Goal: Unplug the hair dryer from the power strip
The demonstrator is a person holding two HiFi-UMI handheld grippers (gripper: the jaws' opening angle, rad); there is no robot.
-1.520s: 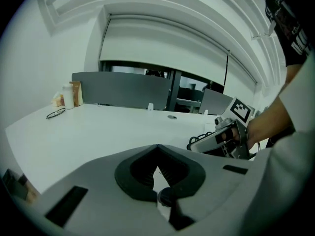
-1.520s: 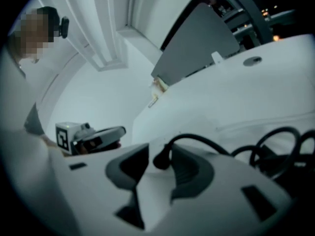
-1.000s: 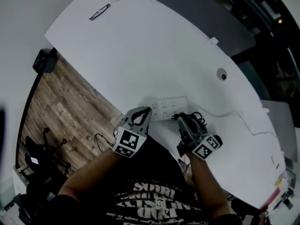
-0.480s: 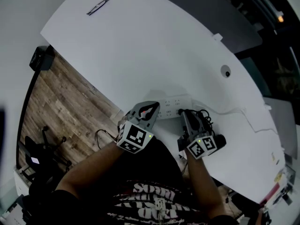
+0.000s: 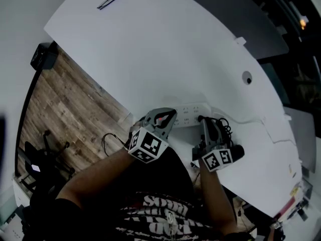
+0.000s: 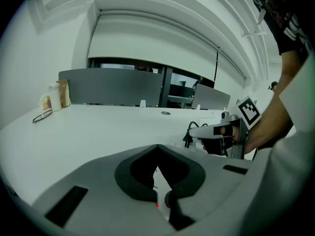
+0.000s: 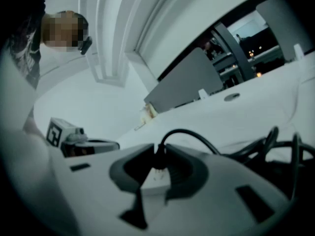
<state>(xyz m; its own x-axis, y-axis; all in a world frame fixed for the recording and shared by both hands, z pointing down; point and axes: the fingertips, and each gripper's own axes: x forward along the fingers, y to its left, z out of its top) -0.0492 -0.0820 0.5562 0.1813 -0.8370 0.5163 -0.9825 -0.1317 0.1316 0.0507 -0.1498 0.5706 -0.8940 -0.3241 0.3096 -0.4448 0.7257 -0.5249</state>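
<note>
**Head view.** A white curved table (image 5: 165, 49) had wooden floor (image 5: 65, 109) off its left edge and glasses (image 5: 110, 0) at its far end. The white power strip (image 5: 189, 114) lay near the person's side of the table. The left gripper (image 5: 172, 115) sat over the strip's left end. The right gripper (image 5: 201, 120) was at the strip's right end, tips on the black plug (image 5: 199, 118). Black cable (image 5: 223, 127) lay bunched just right of it.

**Left gripper view.** The left gripper (image 6: 157, 149) had its fingers drawn together at the tips, gripping nothing. A thin white sliver showed through the loop of the pads; what it was could not be told. Across the table the right gripper (image 6: 193, 131) pointed left, with the plug (image 6: 187, 140) dark at its tips. A grey partition (image 6: 108, 85) stood behind.

**Right gripper view.** The right gripper (image 7: 157, 157) jaws had just been closing and stood narrow, pads against both sides of the plug (image 7: 158, 163). The plug was upright and still seated in the power strip (image 7: 153, 181). The cable (image 7: 197, 135) arched up and away to the right. The left gripper (image 7: 106, 145) showed at the left, low over the table.
</note>
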